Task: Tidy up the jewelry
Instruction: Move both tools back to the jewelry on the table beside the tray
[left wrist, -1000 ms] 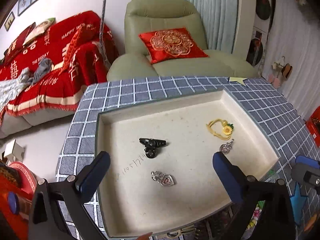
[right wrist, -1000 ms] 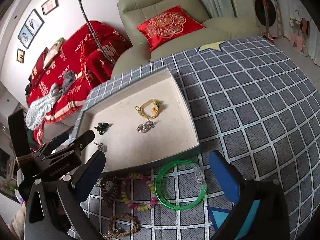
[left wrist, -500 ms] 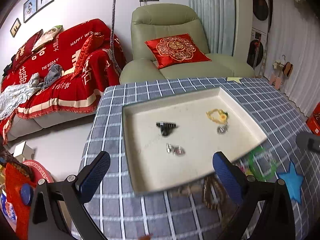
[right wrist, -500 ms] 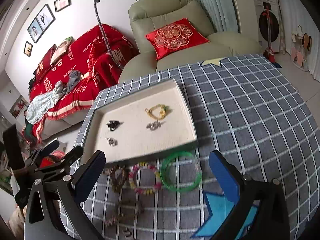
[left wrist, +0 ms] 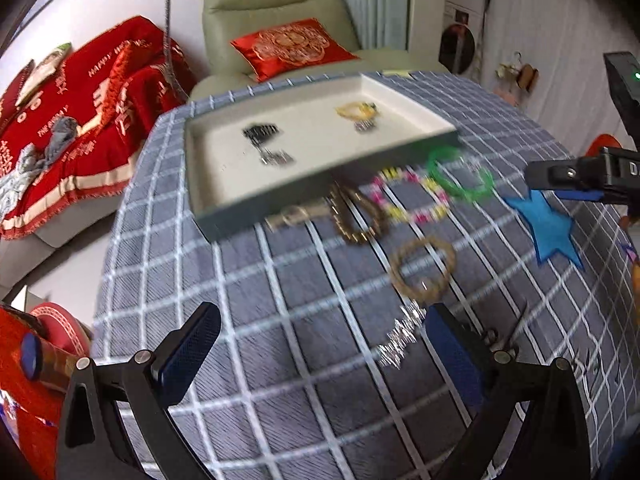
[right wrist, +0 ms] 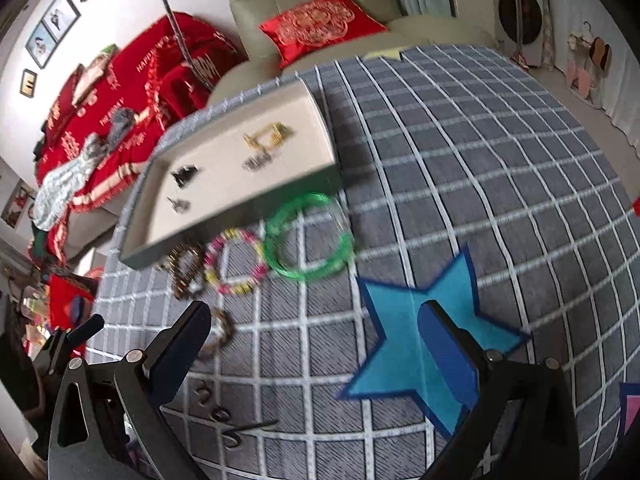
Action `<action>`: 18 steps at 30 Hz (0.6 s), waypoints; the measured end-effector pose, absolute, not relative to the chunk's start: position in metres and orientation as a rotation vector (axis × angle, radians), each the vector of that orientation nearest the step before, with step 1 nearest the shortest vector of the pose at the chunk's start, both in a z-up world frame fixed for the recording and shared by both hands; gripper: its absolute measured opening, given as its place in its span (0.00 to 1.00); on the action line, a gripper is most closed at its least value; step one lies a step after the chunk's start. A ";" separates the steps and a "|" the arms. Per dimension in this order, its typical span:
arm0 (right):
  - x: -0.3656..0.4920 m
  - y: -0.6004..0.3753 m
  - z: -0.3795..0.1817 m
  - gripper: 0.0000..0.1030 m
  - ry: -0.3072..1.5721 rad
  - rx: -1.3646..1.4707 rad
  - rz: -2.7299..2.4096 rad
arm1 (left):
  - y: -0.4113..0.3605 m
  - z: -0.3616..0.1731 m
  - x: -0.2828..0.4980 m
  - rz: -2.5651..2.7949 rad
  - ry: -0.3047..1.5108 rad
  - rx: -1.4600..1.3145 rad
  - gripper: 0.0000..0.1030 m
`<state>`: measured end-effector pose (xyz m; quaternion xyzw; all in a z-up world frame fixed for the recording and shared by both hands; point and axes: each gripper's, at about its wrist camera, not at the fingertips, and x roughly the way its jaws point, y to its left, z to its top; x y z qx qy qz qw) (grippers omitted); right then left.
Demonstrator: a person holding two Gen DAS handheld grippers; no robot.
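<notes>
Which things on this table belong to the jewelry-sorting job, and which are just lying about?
Job: shallow cream-lined tray; green plastic bangle; pink-and-yellow beaded bracelet; dark brown beaded bracelet; tan woven bracelet; silver chain.

Lying about: blue felt star; red embroidered cushion.

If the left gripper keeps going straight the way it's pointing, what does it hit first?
Probably the grey checked tablecloth itself. The left gripper is open and empty, aimed at bare cloth. A sparkly silver chain lies just inside the right finger, and the tan beaded bracelet is farther on, slightly right. Blur makes depth uncertain.
</notes>
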<state>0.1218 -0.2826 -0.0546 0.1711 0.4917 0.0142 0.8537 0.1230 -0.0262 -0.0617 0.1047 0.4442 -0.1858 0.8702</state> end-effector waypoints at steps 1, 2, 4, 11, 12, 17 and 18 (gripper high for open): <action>0.121 -0.282 -0.058 1.00 1.047 0.358 0.029 | -0.029 -0.064 0.122 -0.392 0.936 0.223 1.00; 0.120 -0.282 -0.060 1.00 1.054 0.358 0.031 | -0.031 -0.066 0.120 -0.398 0.941 0.228 1.00; 0.118 -0.277 -0.065 1.00 1.069 0.350 0.044 | -0.033 -0.068 0.117 -0.410 0.945 0.233 1.00; 0.123 -0.245 -0.072 0.99 1.094 0.285 0.106 | -0.039 -0.077 0.113 -0.435 0.968 0.244 1.00; 0.125 -0.238 -0.072 0.98 1.094 0.268 0.117 | -0.039 -0.078 0.113 -0.438 0.972 0.241 1.00; 0.134 -0.213 -0.075 0.84 1.112 0.221 0.165 | -0.037 -0.083 0.115 -0.450 0.997 0.213 0.97; 0.135 -0.209 -0.075 0.81 1.116 0.210 0.175 | -0.037 -0.084 0.115 -0.455 0.998 0.209 0.91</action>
